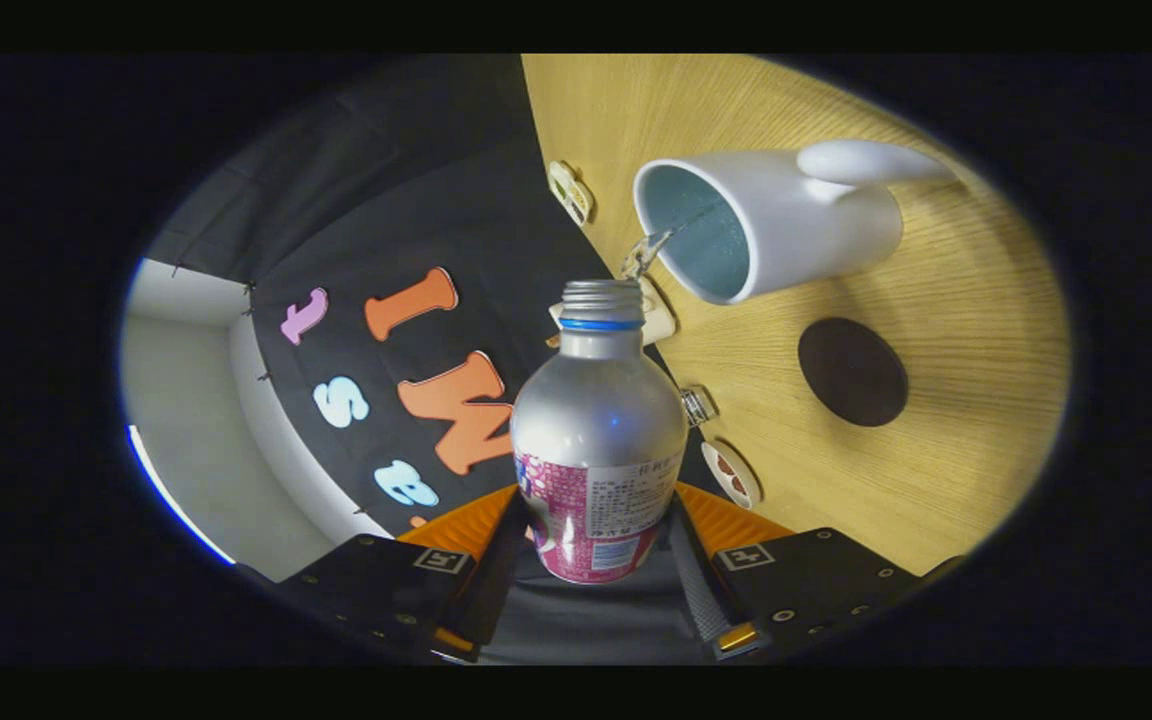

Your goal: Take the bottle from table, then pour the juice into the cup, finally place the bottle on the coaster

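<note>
Closest thing up front is the gripper, with both fingers pressed onto the lower, labelled part of the bottle, one on each side, so the jaws are closed around it. It's a silver metal bottle with a pink label and a blue ring under the threaded neck, cap off. The whole view is rolled sideways, so the bottle is tipped over relative to the wooden table.

Taking the bottle as the reference: just beyond its open mouth a thin stream of liquid runs into the white cup, which stands on the table with its handle on the far side from the bottle. The dark round coaster sits on the table beside the cup, apart from it, and well off to the side of the bottle's shoulder. A few small clips line the table edge near the bottle.
</note>
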Demonstrator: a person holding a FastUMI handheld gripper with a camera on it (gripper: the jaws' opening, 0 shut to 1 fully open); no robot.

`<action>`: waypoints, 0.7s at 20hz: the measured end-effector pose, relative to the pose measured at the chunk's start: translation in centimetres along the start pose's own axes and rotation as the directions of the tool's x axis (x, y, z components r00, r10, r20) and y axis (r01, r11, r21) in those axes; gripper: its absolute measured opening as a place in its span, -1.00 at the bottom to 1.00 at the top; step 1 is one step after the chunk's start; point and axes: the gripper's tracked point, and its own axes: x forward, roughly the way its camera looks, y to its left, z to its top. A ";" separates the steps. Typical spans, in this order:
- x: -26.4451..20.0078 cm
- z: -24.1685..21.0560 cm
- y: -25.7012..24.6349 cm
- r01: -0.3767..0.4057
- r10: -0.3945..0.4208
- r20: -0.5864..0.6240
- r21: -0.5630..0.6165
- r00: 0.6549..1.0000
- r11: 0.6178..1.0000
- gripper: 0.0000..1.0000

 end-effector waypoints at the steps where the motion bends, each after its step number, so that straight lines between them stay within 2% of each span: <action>1: 0.0 -0.1 0.2 -0.004 0.004 -0.002 0.008 1.000 1.000 0.48; 14: -0.4 -0.4 2.3 -0.035 0.036 -0.001 0.086 0.999 0.996 0.49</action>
